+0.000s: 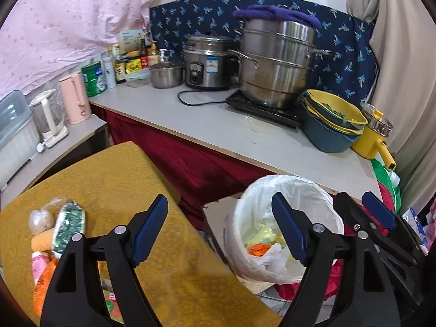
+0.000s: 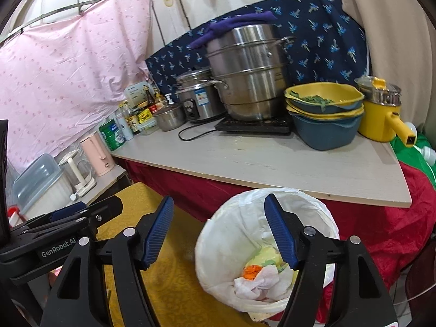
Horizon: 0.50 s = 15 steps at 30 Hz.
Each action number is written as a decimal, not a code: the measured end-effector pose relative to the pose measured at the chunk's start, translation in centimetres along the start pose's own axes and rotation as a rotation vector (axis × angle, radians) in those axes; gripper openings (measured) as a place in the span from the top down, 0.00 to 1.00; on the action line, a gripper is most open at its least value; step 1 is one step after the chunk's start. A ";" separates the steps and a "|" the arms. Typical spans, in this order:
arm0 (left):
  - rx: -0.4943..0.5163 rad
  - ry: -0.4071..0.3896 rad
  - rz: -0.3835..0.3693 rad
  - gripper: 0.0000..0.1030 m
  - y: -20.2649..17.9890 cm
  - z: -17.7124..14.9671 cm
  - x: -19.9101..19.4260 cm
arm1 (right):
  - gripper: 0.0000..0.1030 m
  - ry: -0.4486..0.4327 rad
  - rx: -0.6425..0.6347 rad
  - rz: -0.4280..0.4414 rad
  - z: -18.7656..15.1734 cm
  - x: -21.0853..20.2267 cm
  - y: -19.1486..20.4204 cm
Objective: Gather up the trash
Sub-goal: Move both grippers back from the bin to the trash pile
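Note:
A white trash bin (image 1: pixel 324 196) lined with a plastic bag stands on the floor right of a yellow-clothed table (image 1: pixel 114 179); it also shows in the right wrist view (image 2: pixel 231 218). It holds crumpled paper and wrappers (image 2: pixel 261 275). A pile of trash lies on the table's left: a green wrapper (image 1: pixel 69 223), a clear bag (image 1: pixel 41 218) and orange and pink wrappers (image 1: pixel 41 269). My left gripper (image 1: pixel 219 231) is open and empty above the table's right edge. My right gripper (image 2: pixel 219 229) is open and empty over the bin; it shows at the right in the left wrist view (image 1: pixel 378 212).
A grey counter (image 1: pixel 218 128) with a red skirt stands behind, carrying steel pots (image 1: pixel 275 62), a rice cooker (image 1: pixel 207 65), stacked yellow and blue basins (image 1: pixel 332 125) and a yellow pot (image 1: pixel 373 136). Kettles (image 1: pixel 73 98) and a plastic box stand on a low shelf at left.

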<state>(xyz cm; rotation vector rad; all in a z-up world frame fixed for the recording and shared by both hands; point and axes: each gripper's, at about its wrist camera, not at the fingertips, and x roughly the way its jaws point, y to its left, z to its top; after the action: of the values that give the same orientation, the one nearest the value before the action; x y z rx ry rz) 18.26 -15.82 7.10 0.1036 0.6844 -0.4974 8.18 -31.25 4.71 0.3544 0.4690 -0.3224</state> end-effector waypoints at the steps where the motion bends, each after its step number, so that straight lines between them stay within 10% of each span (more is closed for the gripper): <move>1: -0.003 -0.005 0.009 0.27 0.5 0.0 -0.4 | 0.34 0.001 -0.009 0.004 0.1 -0.3 0.7; 15: -0.092 -0.024 0.152 0.23 9.9 -2.2 -5.7 | 0.30 0.060 -0.114 0.057 -1.3 -2.1 8.7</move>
<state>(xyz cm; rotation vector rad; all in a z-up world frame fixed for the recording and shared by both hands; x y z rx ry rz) 17.88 -4.25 8.26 0.0623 0.6696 -0.3205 9.18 -22.54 6.86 0.2663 0.5325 -0.2295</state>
